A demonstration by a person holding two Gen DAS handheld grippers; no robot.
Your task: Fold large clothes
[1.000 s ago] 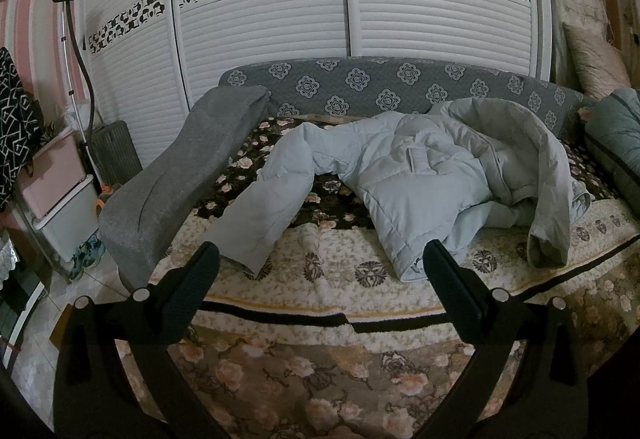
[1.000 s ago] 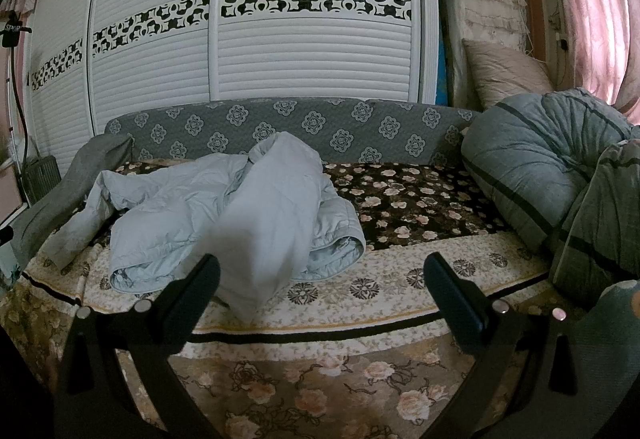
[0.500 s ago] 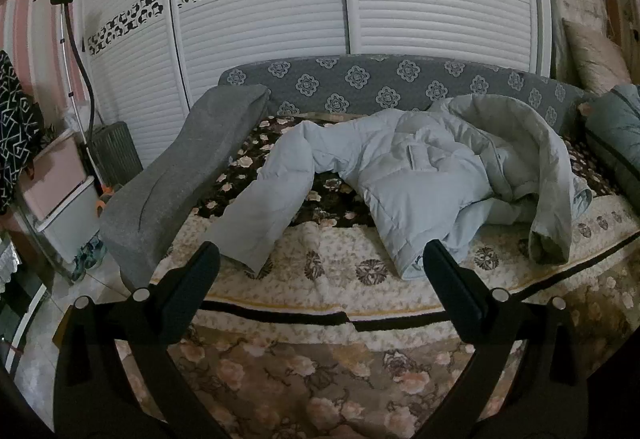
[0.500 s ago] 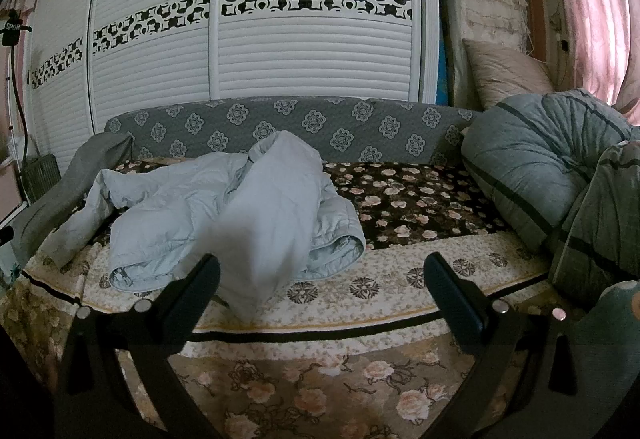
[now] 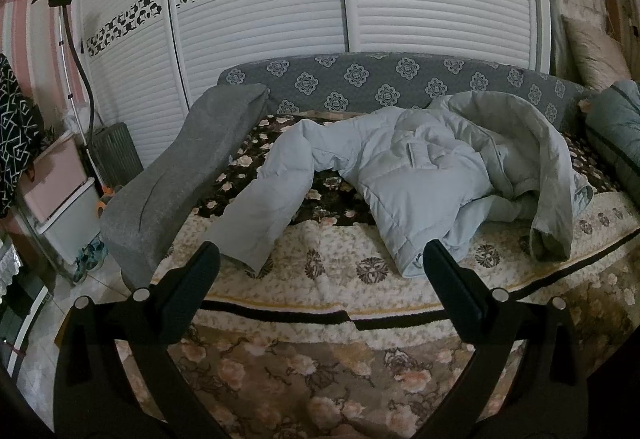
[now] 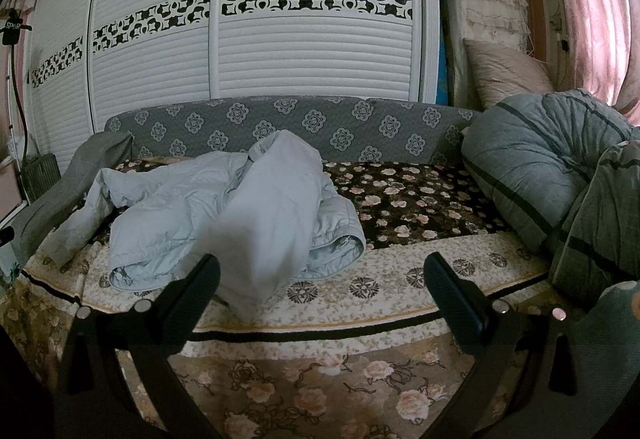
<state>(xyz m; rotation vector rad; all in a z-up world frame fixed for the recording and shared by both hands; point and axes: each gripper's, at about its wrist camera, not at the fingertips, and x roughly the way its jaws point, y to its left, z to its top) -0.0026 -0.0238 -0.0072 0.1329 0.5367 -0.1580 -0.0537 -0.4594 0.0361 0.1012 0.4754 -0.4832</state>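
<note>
My left hand-held gripper is spread wide, nothing between its fingers, held off the front edge of the bed. My right hand-held gripper is the same: wide apart, empty, also short of the bed edge. The jacket, pale blue and puffy, lies crumpled on the bed, unfolded, on the flowered blanket that covers the bed and hangs over its front. In the left view one sleeve runs down toward the front left, its cuff close to my left finger tip but apart from it; the hem corner sits just beside my right finger tip in that view, contact not clear. The other sleeve arches over the body of the jacket and drops to the right, cuff resting on the light part of the blanket. In the right view the jacket sits left of centre, a blurred fold hanging toward my left finger. Grey patterned headboard behind, white slatted wardrobe doors behind that. Grey cushion along the bed's left end. Rolled grey quilt at the right end, pillow propped above it.
</note>
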